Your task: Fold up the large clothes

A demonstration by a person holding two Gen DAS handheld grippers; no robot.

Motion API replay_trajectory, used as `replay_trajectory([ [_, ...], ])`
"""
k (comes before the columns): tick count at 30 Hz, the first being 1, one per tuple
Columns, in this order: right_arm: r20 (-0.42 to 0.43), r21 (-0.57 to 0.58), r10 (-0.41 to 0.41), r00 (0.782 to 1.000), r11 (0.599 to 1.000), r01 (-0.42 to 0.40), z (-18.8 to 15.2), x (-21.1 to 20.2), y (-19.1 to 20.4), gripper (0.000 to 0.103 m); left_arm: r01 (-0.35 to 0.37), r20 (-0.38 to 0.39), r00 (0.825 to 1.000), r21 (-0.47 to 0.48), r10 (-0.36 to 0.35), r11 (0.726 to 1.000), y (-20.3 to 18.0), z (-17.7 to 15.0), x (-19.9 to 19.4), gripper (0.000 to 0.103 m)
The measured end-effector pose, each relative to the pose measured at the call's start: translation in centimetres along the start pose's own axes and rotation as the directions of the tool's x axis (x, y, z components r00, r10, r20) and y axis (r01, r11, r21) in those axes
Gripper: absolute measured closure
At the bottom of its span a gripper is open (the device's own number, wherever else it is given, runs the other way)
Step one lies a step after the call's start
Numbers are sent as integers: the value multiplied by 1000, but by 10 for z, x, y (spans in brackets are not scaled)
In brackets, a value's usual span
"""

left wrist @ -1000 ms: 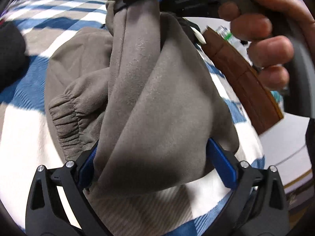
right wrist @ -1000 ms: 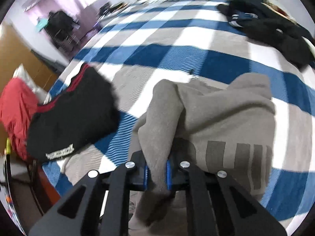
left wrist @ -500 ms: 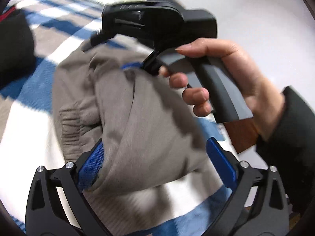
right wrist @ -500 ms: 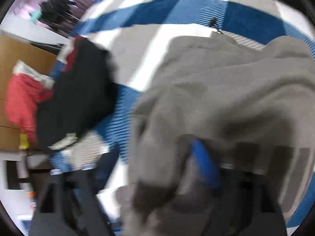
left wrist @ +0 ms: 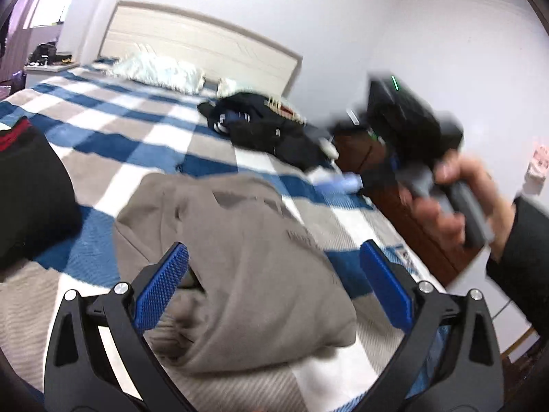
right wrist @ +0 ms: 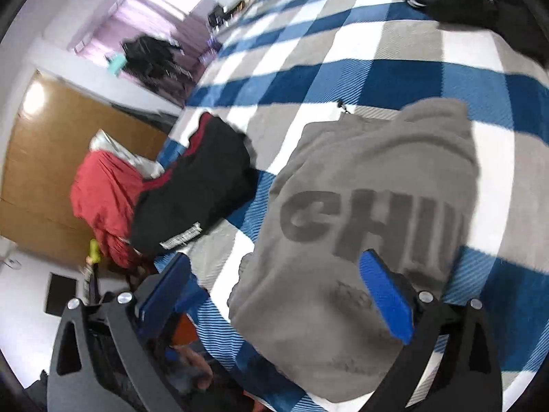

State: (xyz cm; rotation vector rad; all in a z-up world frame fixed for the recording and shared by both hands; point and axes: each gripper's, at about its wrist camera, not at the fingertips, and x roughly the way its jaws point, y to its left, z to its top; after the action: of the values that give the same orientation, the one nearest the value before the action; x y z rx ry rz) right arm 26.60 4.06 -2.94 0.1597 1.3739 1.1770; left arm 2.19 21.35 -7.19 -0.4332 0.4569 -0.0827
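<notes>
Hoodie, folded into a grey bundle near the bed's near-right edge, is being left loose, so the top layer could be sprung open or dragged off the edge if a pad is caught in it. It is lying below and between the left gripper's wide-apart jaws, untouched. The right gripper's jaws are being opened, nothing clamped between them.
</notes>
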Motion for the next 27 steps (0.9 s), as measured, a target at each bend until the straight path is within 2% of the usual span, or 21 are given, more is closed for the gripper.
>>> replay_trajectory([
  [2,24,-1,37,999,999,-37,-17,3,-8,6,80,9,997,-19,-80,997,1,4,3,6],
  [5,111,19,86,990,996,-89,-45,-6,-28,6,175,-1,985,-7,-175,985,-11,3,11,6],
  [7,206,52,67,976,996,-79,-68,-16,-50,5,217,-21,976,25,-216,976,-24,-1,22,6],
  [9,251,74,46,967,995,-67,-94,-17,-72,5,239,-55,970,52,-236,970,-34,-3,36,6],
  [11,260,110,47,965,991,-78,-114,-9,-91,5,210,-96,974,36,-205,977,-33,-8,53,6],
  [13,268,142,21,963,988,-61,-130,3,-105,5,172,-168,970,-27,-174,985,-25,-13,76,6],
  [15,263,164,9,965,985,-54,-140,16,-115,5,136,-235,960,-81,-151,987,-14,-19,91,6],
  [17,263,175,56,963,979,-105,-148,29,-119,5,114,-297,944,-107,-141,988,-5,-28,101,6],
  [21,287,165,100,953,974,-152,-159,46,-117,5,99,-340,933,-61,-114,993,0,-42,111,6],
  [23,270,177,117,956,970,-168,-155,50,-119,4,88,-345,932,-74,-108,993,5,-45,117,6],
  [27,263,174,90,961,975,-139,-145,55,-110,4,85,-334,934,-144,-129,986,23,-46,127,6],
])
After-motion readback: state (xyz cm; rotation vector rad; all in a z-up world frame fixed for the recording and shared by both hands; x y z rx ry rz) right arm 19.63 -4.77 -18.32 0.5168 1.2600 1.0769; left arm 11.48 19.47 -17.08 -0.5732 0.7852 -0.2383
